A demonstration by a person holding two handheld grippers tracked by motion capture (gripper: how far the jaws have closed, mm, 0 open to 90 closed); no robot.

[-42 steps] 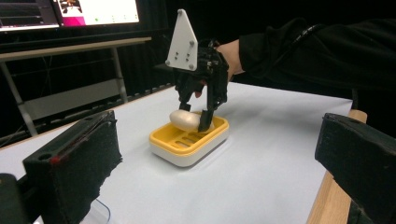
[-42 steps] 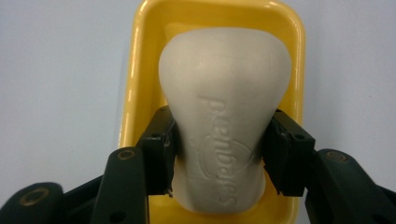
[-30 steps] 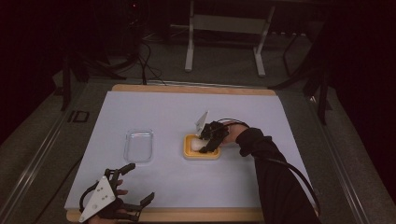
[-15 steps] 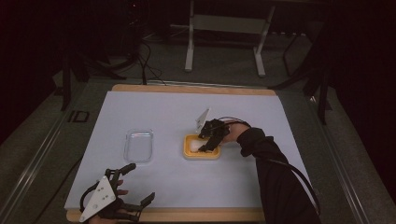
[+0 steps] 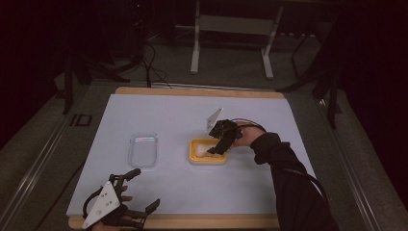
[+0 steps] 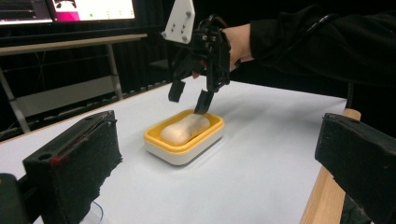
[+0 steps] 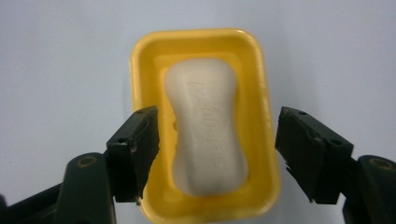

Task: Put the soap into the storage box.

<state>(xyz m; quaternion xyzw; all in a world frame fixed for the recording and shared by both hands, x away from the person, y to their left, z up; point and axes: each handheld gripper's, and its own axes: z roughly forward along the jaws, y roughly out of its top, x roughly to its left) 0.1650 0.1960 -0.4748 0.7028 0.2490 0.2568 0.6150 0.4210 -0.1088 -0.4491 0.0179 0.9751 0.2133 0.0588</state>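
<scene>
— Between the jaws of the right gripper (image 7: 217, 158): spread wide, one either side of the soap bar (image 7: 208, 126), nothing held. Poised just above, apparently not touching, though hard to call in the dim high view.

— And the soap itself?

— Lying flat in the yellow soap dish (image 7: 144, 60), near the middle of the white table mat (image 5: 168, 115). Waisted like a bone, long axis running along the dish's length, straight away from the right gripper's camera. Jaws set across the narrow waist, square to that axis.

— Risks from here?

— Probably a slip: a smooth, rounded bar, likely to squirt out lengthwise if pinched off the waist or too hard. Could also catch a jaw tip on the dish rim when descending, since the near jaw sits close over the rim; would tip or drag the light dish. Closing too high would merely skim the top.

— Farther out?

— Clear lid or tray (image 5: 143, 149) beside the dish, apart from it. Left gripper (image 5: 134, 192) resting at the near edge of the table, well apart from everything, jaws wide and empty.
</scene>
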